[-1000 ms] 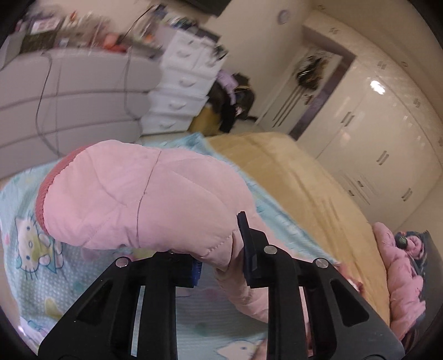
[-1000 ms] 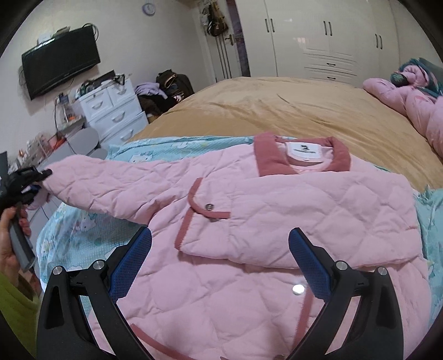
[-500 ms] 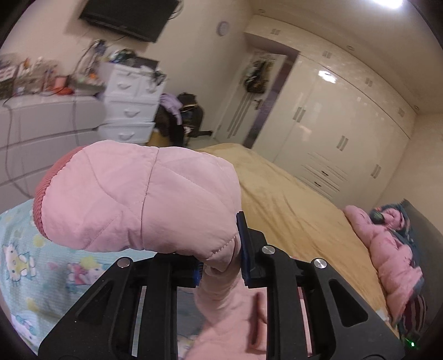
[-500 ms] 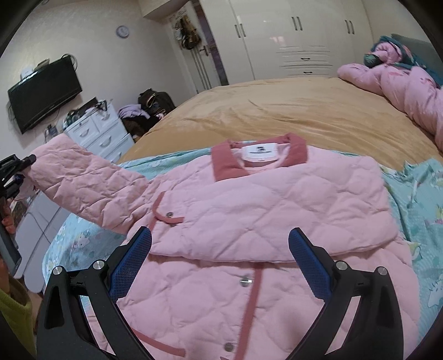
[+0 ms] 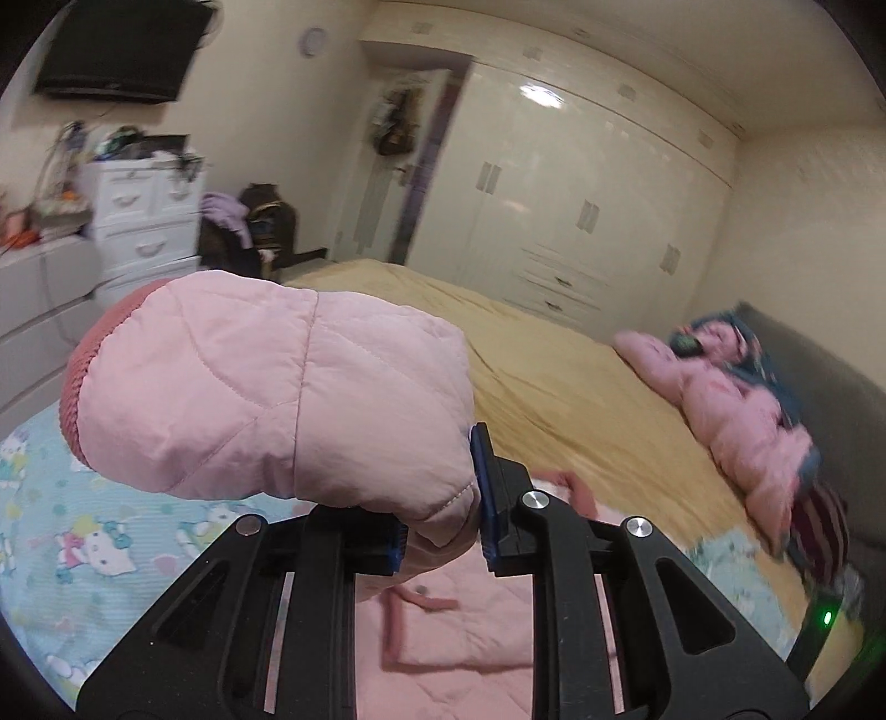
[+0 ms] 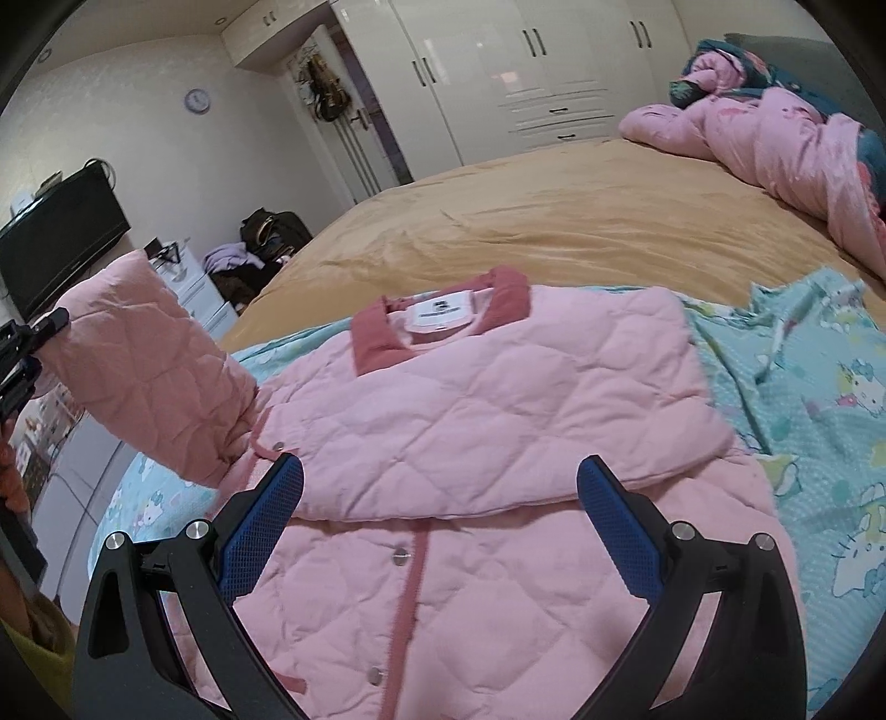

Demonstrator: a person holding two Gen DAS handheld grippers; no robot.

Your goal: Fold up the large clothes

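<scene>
A pink quilted jacket [image 6: 487, 421] with a dark pink collar lies front up on a light blue cartoon-print sheet [image 6: 819, 410]. Its right side is folded in over the chest. My left gripper [image 5: 440, 523] is shut on the jacket's left sleeve [image 5: 266, 387] near the cuff and holds it up in the air. In the right wrist view that sleeve [image 6: 149, 371] rises at the left, with the left gripper [image 6: 33, 338] at its end. My right gripper [image 6: 440, 520] hovers open over the jacket's lower front, nothing between its blue pads [image 6: 260, 526].
The sheet lies on a bed with a tan cover [image 6: 554, 221]. A pink and teal duvet [image 6: 786, 133] is heaped at the bed's far right. White wardrobes [image 6: 531, 66] stand behind, white drawers [image 5: 144, 216] and a wall television [image 5: 116, 50] at the left.
The left gripper has lifted the sleeve and carried it in towards the jacket's body. The right gripper has moved right over the jacket, still open.
</scene>
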